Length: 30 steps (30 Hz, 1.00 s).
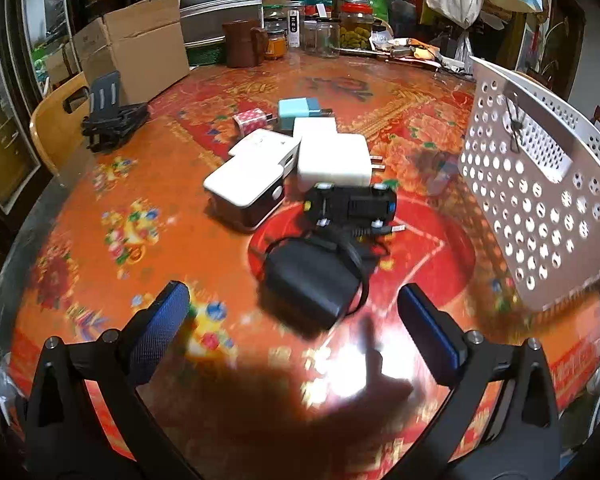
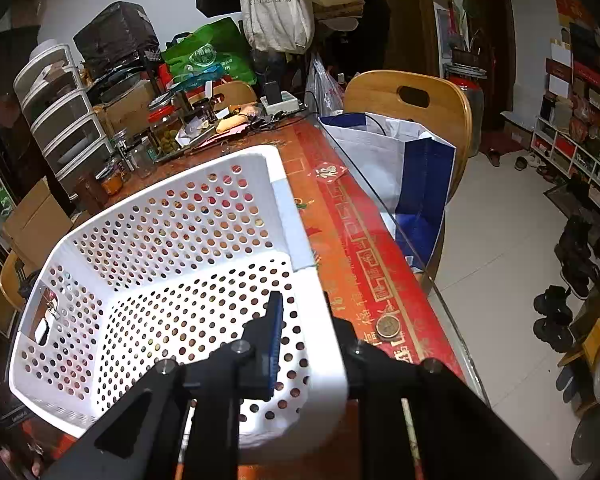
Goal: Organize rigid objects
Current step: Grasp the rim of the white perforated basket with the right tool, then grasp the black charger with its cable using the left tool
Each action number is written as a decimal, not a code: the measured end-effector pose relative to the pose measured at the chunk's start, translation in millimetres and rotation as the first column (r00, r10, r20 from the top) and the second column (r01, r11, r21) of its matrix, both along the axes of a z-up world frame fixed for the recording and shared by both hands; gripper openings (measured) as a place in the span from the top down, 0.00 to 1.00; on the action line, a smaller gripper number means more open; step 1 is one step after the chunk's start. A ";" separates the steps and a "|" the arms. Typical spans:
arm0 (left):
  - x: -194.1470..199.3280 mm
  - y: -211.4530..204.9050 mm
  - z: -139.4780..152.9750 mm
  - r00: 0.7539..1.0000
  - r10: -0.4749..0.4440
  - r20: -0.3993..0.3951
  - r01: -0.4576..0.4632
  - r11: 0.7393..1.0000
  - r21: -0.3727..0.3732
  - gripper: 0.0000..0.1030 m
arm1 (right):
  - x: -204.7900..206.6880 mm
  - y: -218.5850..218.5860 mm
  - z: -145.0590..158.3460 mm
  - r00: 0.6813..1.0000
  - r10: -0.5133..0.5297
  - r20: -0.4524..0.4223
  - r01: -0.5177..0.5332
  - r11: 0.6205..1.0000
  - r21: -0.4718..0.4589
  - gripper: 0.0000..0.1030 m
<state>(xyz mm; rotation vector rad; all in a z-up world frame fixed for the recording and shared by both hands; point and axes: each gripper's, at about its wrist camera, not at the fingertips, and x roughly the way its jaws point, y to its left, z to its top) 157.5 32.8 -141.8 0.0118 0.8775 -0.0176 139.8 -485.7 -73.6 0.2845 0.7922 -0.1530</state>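
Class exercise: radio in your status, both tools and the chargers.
Left tool open above black charger. Right tool shut on white basket wall. Basket empty; chargers still piled on table. Nothing blocking.

Left wrist view: black adapter (image 1: 312, 284) motion-blurred, outline smeared; tablecloth print around it too. White basket (image 1: 540, 200) cut off by the right edge. Right wrist view: right gripper's (image 2: 312, 344) far finger hidden behind the basket rim (image 2: 324, 352), only the blue-padded near finger (image 2: 274, 336) shows. Basket's near-left corner hidden behind the gripper frame.
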 end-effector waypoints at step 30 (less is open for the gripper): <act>-7.8 -15.5 34.7 0.994 0.017 0.104 -0.028 0.995 0.100 0.36 | -1.5 -0.2 -1.4 0.999 0.041 0.003 -0.041 0.999 -0.004 0.88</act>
